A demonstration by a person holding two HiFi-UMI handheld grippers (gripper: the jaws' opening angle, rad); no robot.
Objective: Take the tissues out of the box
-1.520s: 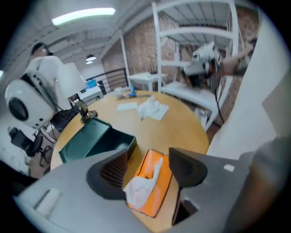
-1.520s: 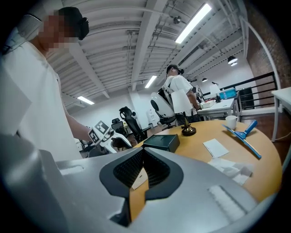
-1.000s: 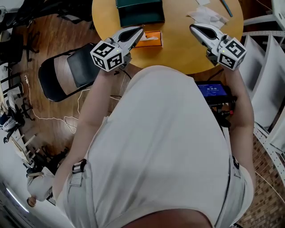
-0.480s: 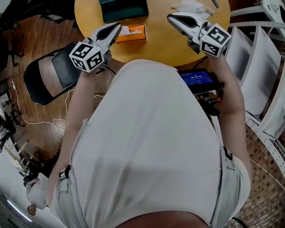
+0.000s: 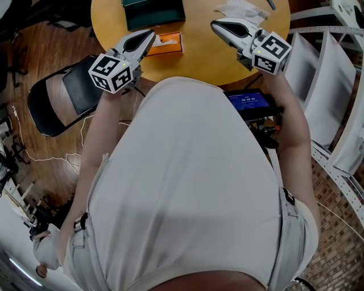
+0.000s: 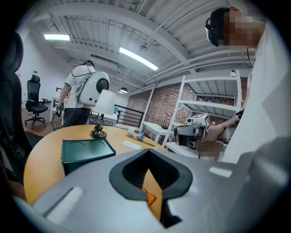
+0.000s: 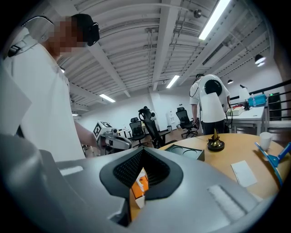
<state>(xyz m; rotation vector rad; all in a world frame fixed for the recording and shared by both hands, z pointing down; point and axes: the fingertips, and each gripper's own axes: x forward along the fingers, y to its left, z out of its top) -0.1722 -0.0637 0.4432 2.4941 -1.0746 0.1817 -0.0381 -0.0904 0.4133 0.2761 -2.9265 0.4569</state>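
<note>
The orange tissue box (image 5: pixel 169 50) lies on the round wooden table (image 5: pixel 199 54), with a white tissue (image 5: pixel 165 40) sticking out of its top. My left gripper (image 5: pixel 149 34) hovers shut and empty at the box's near left corner. Through its closed jaws the left gripper view shows a sliver of the orange box (image 6: pixel 149 196). My right gripper (image 5: pixel 218 25) is shut and empty over the table's right half, apart from the box. Loose white tissues (image 5: pixel 243 11) lie just beyond it. The right gripper view looks across at the box (image 7: pixel 140 184) and at the left gripper (image 7: pixel 111 136).
A dark green tray (image 5: pixel 153 12) sits on the table behind the box. A black chair (image 5: pixel 68 94) stands to the left of the table. White shelving (image 5: pixel 324 74) rises on the right. A device with a blue screen (image 5: pixel 250 102) hangs at the person's waist.
The head view has shifted, so table and grippers sit further left and higher in the frame. Both grippers stay shut and hold about the same places relative to the box.
</note>
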